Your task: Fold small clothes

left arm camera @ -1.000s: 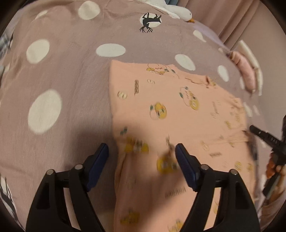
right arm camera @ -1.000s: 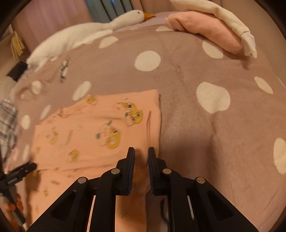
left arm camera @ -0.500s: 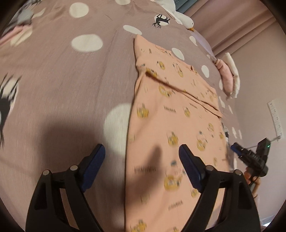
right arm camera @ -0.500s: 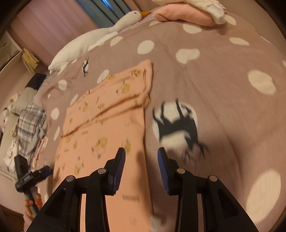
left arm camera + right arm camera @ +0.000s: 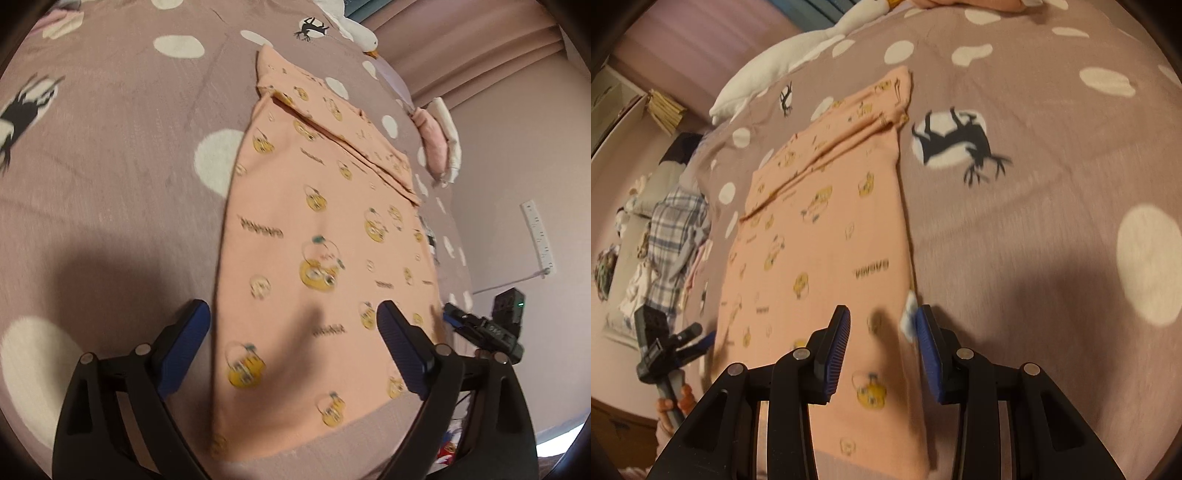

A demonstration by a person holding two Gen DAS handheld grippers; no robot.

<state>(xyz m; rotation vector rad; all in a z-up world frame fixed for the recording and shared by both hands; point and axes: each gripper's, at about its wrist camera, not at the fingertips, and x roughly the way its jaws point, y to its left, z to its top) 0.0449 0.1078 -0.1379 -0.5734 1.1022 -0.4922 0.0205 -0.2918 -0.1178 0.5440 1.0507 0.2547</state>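
Note:
A peach garment [image 5: 314, 221] with yellow cartoon prints lies flat on the mauve polka-dot bedspread [image 5: 110, 184], its far end folded over in a band. My left gripper [image 5: 293, 325] hovers over the garment's near left edge. Its jaws are opening wide, with cloth below them and nothing gripped. My right gripper [image 5: 882, 325] stands partly open over the garment's [image 5: 827, 236] near right edge, its pads off the cloth, and a small white tag [image 5: 908, 317] shows beside its right pad. Each wrist view shows the other gripper at the far side of the garment: the right gripper [image 5: 452, 319] and the left gripper [image 5: 700, 334].
A white goose plush [image 5: 798, 55] lies at the head of the bed. Folded pink and white clothes [image 5: 439, 144] sit near the right edge. A pile with a plaid garment [image 5: 676, 229] lies to the left. A power strip [image 5: 537, 236] hangs on the wall.
Both grippers have drawn back from the folded far end to the garment's near end. The right gripper went from almost shut to partly open. The left jaws widened.

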